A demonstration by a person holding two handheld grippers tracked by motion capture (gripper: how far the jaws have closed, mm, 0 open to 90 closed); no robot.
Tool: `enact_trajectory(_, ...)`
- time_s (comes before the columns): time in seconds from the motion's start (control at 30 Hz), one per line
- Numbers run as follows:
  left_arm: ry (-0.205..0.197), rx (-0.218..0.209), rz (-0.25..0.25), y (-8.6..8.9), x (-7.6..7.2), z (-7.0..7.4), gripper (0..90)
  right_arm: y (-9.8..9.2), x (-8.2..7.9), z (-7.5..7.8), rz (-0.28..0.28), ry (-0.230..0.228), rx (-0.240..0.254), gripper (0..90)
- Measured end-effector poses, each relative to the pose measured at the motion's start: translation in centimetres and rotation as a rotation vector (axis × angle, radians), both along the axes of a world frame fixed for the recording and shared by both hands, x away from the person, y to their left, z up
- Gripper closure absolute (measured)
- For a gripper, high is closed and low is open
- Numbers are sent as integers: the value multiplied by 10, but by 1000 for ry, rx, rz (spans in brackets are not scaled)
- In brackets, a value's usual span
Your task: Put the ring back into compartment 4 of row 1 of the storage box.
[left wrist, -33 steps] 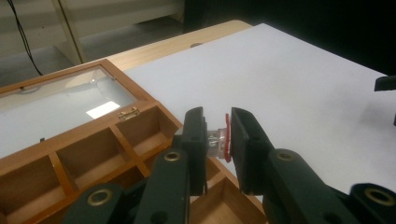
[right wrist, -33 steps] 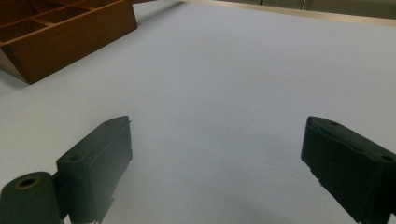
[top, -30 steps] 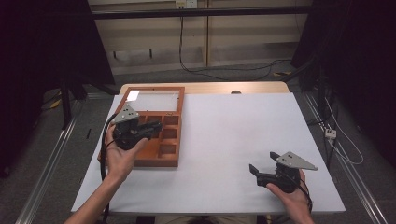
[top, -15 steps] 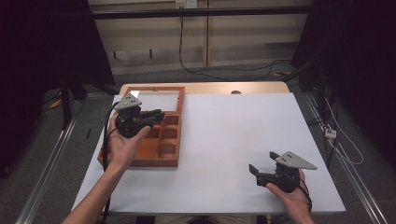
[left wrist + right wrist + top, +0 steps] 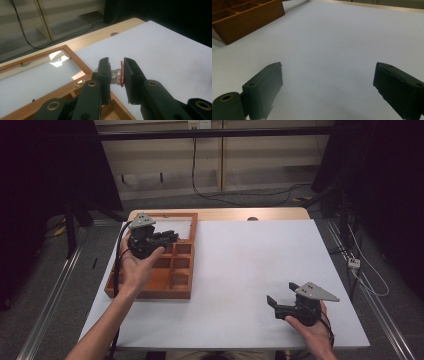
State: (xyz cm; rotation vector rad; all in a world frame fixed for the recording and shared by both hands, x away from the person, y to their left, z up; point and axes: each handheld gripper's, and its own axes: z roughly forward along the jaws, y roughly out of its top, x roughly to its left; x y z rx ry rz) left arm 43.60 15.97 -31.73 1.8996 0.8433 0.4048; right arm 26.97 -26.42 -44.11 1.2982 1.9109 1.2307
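Across the white desk (image 5: 240,270) little differs from a second ago except at the far left, where the wooden compartment box (image 5: 172,280) lies with its glass lid (image 5: 32,75) folded open toward the far edge. Over that box the left tongs (image 5: 167,237) have travelled from the near compartments toward the far ones and risen a little, so that they now hang above the row beside the hinge, pointing right. At the near right corner the right tongs (image 5: 272,302) sit in the person's hand where they were, jaws spread wide with nothing but bare desk between them in the right gripper view (image 5: 327,92). Down at the smallest scale, the left tongs (image 5: 117,72) are clenched on a small clear part with a red rim (image 5: 119,74), which looks like a little glass bulb or cap, pinched crosswise between the two pads and held clear of the wood. My reading is that the piece has been lifted out of a compartment and is on its way out of the box, probably toward the open desk on the right, where the idle right tongs could meet it.
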Motion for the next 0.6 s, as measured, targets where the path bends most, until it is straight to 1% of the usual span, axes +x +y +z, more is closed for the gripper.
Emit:
enact_trajectory(0.13, 2, 7, 12, -2, 5, 1, 767, 0, 0, 0, -1, 1, 1, 86)
enact_trajectory(0.27, 2, -11, 17, -6, 13, 3, 767, 0, 1, 0, 1, 4, 1, 86)
enact_trajectory(0.37, 7, -6, 25, -9, 18, 4, 767, 1, 1, 0, 5, 2, -1, 86)
enact_trajectory(0.47, 10, -15, 33, -10, 23, 1, 767, 0, 0, 0, 3, 1, 2, 85)
enact_trajectory(0.5, 19, -22, 34, -9, 25, 0, 767, -1, 0, 0, 1, 1, 3, 85)
enact_trajectory(0.57, 26, -22, 42, -10, 27, -2, 767, -1, 0, 0, 0, 1, 3, 85)
enact_trajectory(0.6, 21, -10, 39, -10, 28, -3, 767, -1, 0, 0, 1, 2, 3, 85)
